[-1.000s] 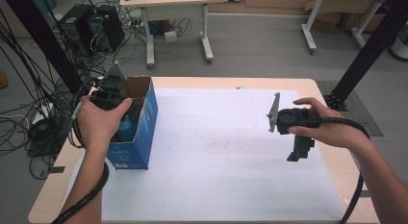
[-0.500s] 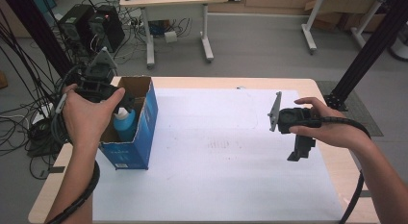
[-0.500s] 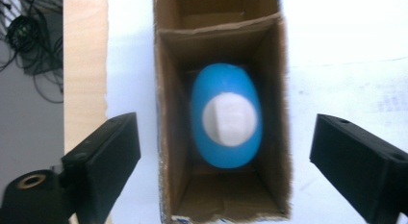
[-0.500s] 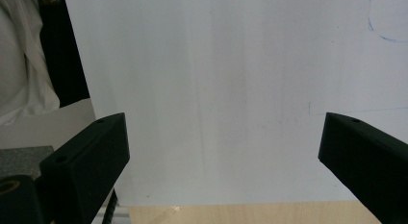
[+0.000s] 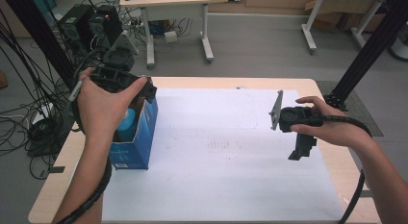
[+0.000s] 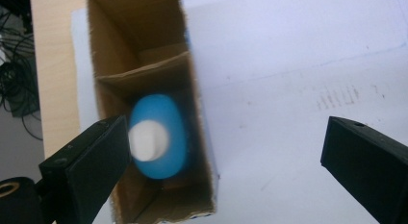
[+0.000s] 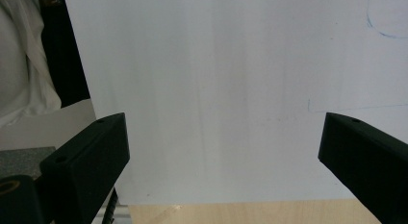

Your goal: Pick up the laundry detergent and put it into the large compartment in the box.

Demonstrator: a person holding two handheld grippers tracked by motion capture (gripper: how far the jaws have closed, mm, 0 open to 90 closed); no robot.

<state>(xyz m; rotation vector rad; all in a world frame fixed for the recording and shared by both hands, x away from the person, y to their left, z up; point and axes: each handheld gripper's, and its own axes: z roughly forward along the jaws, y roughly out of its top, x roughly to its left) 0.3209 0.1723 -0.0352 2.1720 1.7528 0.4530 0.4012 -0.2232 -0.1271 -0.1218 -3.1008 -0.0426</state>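
Blue bottle [image 6: 161, 137] w/ white cap stood inside the open cardboard box [image 5: 137, 142] at approx. 9 o'clock of the table [image 5: 192, 83]; in the high view the hand hid most of it, and its outline was blurred in the left gripper view. Left gripper [image 6: 226, 161] was above the box, jaws wide, just been opening, nothing between the pads. Right gripper [image 5: 300, 152] was at approx. 3 o'clock over the white sheet [image 5: 216, 137], jaws also wide and empty; the tips were cut off at the bottom of its own view.
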